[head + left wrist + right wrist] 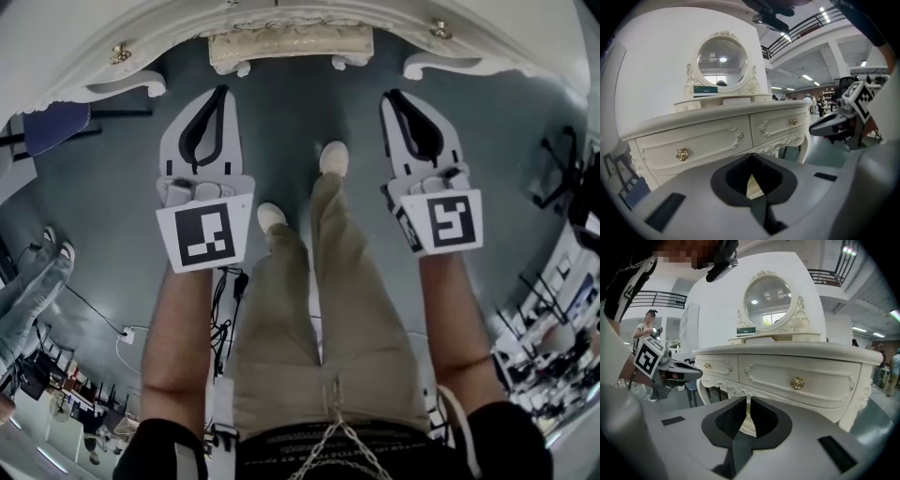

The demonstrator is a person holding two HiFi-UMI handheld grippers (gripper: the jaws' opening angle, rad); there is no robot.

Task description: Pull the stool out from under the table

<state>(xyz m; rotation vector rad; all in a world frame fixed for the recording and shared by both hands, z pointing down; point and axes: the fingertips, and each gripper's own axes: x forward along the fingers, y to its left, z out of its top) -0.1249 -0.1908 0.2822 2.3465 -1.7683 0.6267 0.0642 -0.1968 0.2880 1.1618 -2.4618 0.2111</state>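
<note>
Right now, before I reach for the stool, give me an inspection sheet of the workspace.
Surface: grey floor in front of the white table.
Job's things: stool tucked under the table, untouched.
Clutter: nothing seen between the grippers and the stool.
Grippers: left gripper and right gripper both shut and empty, held side by side short of the table.
Cables: black cables on the floor beside the person's leg; a socket block further left.
Surroundings: blue chair left of the table; round mirror on the table; a person in the background.
</note>
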